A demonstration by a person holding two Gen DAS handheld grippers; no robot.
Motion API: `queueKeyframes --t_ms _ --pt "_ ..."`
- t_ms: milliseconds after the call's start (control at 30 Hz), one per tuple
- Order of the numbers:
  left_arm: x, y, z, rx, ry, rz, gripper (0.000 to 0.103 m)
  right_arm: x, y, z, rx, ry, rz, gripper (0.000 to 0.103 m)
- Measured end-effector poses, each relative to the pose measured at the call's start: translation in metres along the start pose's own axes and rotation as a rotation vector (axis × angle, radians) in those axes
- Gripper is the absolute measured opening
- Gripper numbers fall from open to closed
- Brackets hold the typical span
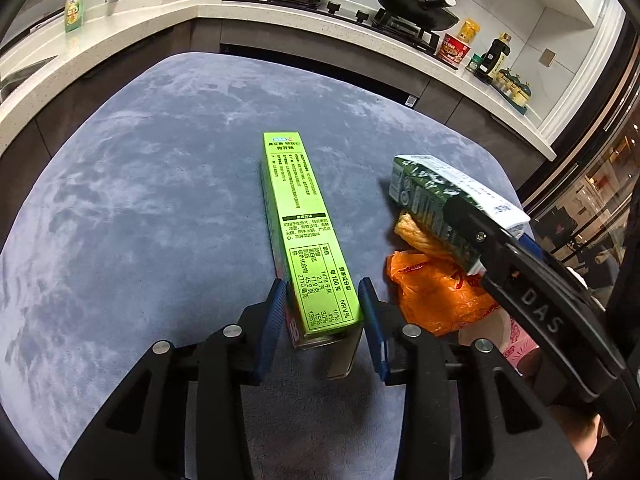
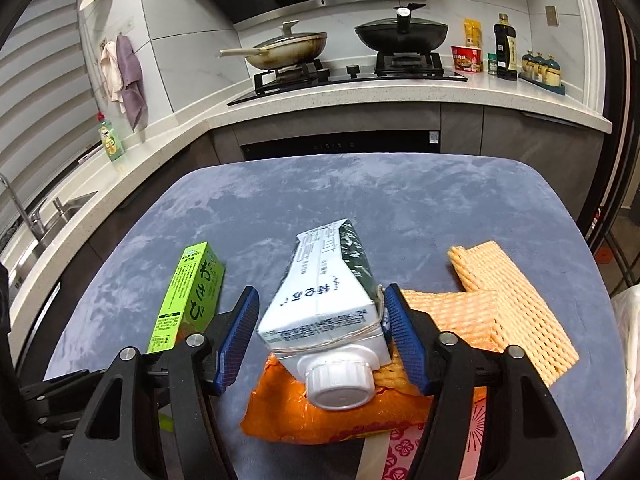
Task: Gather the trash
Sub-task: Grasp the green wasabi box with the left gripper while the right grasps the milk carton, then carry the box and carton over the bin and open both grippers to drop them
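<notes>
Blue pads of the left gripper (image 1: 322,292) sit right up front in its own view, closed narrow on the near end of the green box (image 1: 304,220), one pad against each long side, and that box stretches away from the camera over the grey-blue table (image 1: 140,200). Moving right, the right gripper (image 2: 320,292) comes in around the milk carton (image 2: 316,320). Its fingers are held moderately wide, the right pad is against the carton's side, and the left pad shows a sliver of space, so this is not a full clamp. The carton lies on its side, its white cap (image 2: 340,384) pointing back at the right wrist camera. Its cap end rests on the orange plastic bag (image 2: 320,420), which lies crumpled on the table just beside the green box. Further right, the peach foam net (image 2: 512,300) lies flat, touching the bag and partly tucked under the carton. A pink patterned sheet (image 2: 404,452) peeks out below the bag at the near edge. Behind the table, the counter carries a green bottle (image 2: 110,140), then a pale frying pan (image 2: 288,50) and a black wok (image 2: 400,34) on the hob.
</notes>
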State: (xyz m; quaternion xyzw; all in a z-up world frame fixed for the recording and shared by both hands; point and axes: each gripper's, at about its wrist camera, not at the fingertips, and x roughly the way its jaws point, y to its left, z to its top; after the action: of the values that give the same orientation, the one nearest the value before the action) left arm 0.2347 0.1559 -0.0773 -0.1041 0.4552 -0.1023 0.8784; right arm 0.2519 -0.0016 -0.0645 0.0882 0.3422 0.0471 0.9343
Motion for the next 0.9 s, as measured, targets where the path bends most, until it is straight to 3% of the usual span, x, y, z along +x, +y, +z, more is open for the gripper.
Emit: queueKeyframes --t_ms 167,400,633,900 --pt "-0.013 -0.007 0.003 0.01 -0.025 -0.016 0.035 -0.011 -0.007 0.002 0.039 -0.015 0.028 0.056" --pt "-0.046 -0.033 0.009 0.048 -0.088 -0.067 0.033 -0.055 -0.019 0.014 0.07 -0.107 0.037 0.056" --pt "-0.085 -0.074 0.012 0.104 -0.156 -0.13 0.033 -0.123 -0.043 0.03 0.099 -0.236 0.024 0.056" --pt "-0.136 -0.148 0.008 0.22 -0.244 -0.229 0.033 -0.212 -0.087 0.038 0.142 -0.393 -0.033 0.056"
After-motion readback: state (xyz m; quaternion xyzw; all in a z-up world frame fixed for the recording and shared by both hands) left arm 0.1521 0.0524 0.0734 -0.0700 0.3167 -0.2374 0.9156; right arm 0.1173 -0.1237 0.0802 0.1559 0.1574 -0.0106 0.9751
